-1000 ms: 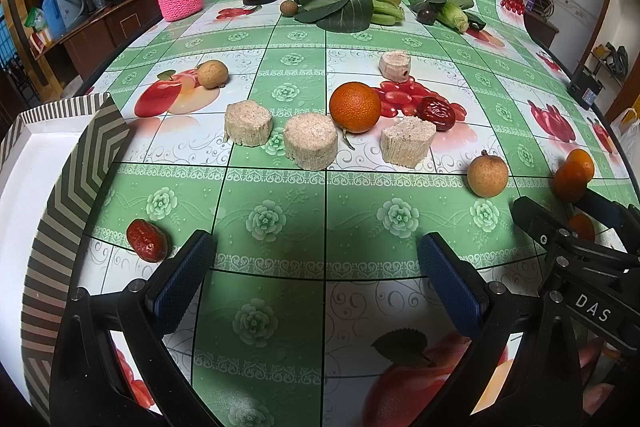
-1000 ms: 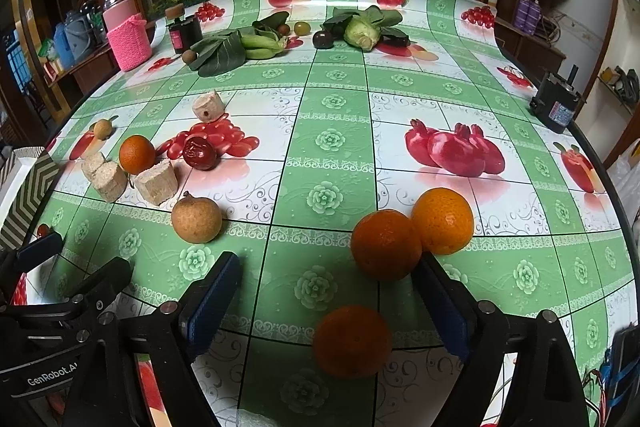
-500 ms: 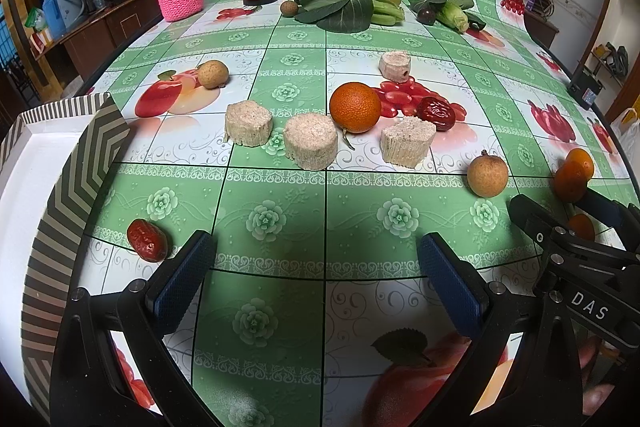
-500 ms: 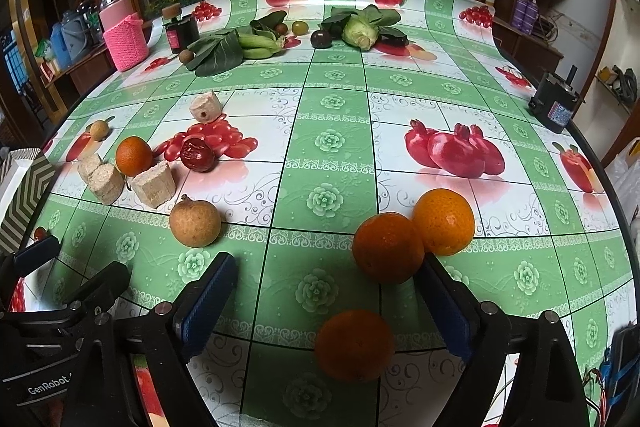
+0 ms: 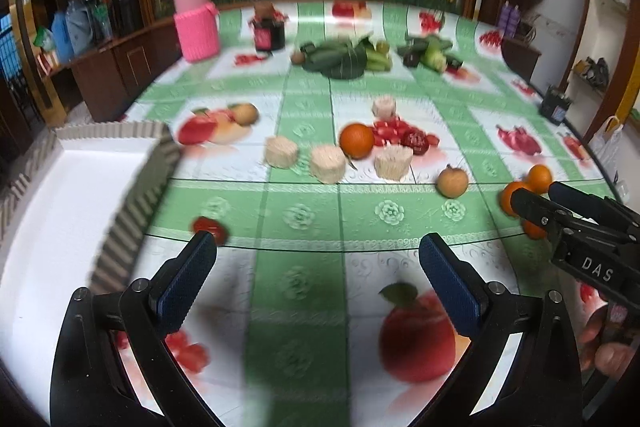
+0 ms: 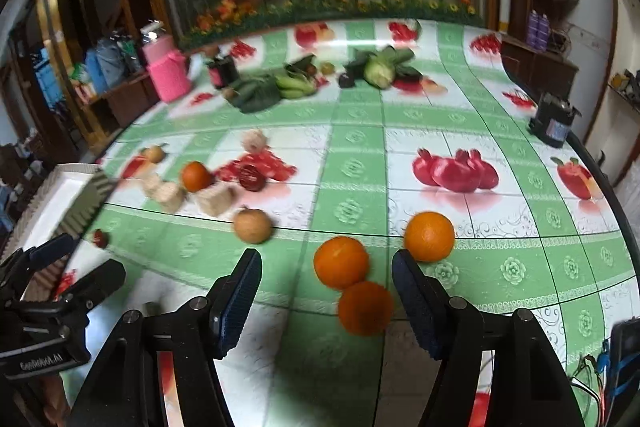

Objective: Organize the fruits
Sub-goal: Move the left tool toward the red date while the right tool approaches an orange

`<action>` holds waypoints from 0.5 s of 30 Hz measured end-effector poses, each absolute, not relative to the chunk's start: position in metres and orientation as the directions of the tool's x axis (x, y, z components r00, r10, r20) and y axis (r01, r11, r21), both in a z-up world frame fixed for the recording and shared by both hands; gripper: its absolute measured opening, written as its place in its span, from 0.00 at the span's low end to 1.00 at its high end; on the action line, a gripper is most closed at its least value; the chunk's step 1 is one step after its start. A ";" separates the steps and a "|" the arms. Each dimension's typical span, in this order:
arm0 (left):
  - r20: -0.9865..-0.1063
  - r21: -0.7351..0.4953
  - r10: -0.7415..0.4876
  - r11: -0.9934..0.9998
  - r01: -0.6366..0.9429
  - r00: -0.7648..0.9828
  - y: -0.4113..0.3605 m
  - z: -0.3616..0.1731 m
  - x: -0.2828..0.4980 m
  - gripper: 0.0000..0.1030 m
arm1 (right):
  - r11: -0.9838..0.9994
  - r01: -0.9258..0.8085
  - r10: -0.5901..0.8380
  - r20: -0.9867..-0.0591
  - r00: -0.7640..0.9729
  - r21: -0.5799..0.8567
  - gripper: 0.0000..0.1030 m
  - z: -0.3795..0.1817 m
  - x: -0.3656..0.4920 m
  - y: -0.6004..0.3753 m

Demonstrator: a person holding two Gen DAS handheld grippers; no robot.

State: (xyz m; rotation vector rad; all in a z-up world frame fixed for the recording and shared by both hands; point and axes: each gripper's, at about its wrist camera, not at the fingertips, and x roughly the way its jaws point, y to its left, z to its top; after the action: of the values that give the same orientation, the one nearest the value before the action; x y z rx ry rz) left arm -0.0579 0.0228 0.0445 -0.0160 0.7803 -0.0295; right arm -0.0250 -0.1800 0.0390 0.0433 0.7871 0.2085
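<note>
My left gripper (image 5: 316, 255) is open and empty above the tablecloth, with a red date (image 5: 210, 227) just beyond its left fingertip. My right gripper (image 6: 326, 273) is open with two oranges (image 6: 341, 261) (image 6: 365, 308) between its fingers, untouched, and a third orange (image 6: 429, 236) just past the right fingertip. Further off in the left wrist view lie an orange (image 5: 357, 140), a brown longan (image 5: 452, 180), a dark red fruit (image 5: 416, 139) and several beige cut cylinders (image 5: 328, 163). A white tray (image 5: 72, 187) with a striped rim sits at the left.
A pink-sleeved jar (image 5: 196, 23), a dark jar (image 5: 269, 27), leaves with bananas (image 5: 344, 55) and vegetables (image 5: 430, 53) stand at the table's far side. A small black box (image 6: 554, 119) sits near the right edge. The right gripper shows in the left wrist view (image 5: 576, 223).
Both grippers have pulled back and tilted up, so more of the room shows. The right gripper's fingers have narrowed somewhat around the oranges. The fruits have not moved.
</note>
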 end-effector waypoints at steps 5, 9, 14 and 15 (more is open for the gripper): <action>-0.690 -0.052 -0.066 0.998 0.042 0.720 0.046 0.054 -0.080 1.00 | 0.959 -0.243 0.278 -0.675 0.683 0.149 0.64 0.052 -0.039 -0.174; -0.693 -0.039 -0.053 0.999 0.036 0.719 0.063 0.058 -0.093 1.00 | 0.951 -0.284 0.290 -0.679 0.674 0.124 0.59 0.055 -0.046 -0.162; -0.684 -0.051 -0.053 0.998 0.025 0.727 0.080 0.063 -0.105 1.00 | 0.939 -0.321 0.321 -0.665 0.675 0.128 0.58 0.061 -0.057 -0.161; -0.682 -0.057 -0.058 0.998 0.026 0.729 0.081 0.064 -0.106 1.00 | 0.938 -0.321 0.325 -0.658 0.679 0.132 0.58 0.062 -0.060 -0.162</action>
State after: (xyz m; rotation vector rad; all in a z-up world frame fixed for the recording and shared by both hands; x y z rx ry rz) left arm -0.1065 0.0815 0.0641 -0.0442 0.7527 -0.0466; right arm -0.0604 -0.1622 0.0616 0.0059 0.7405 0.3631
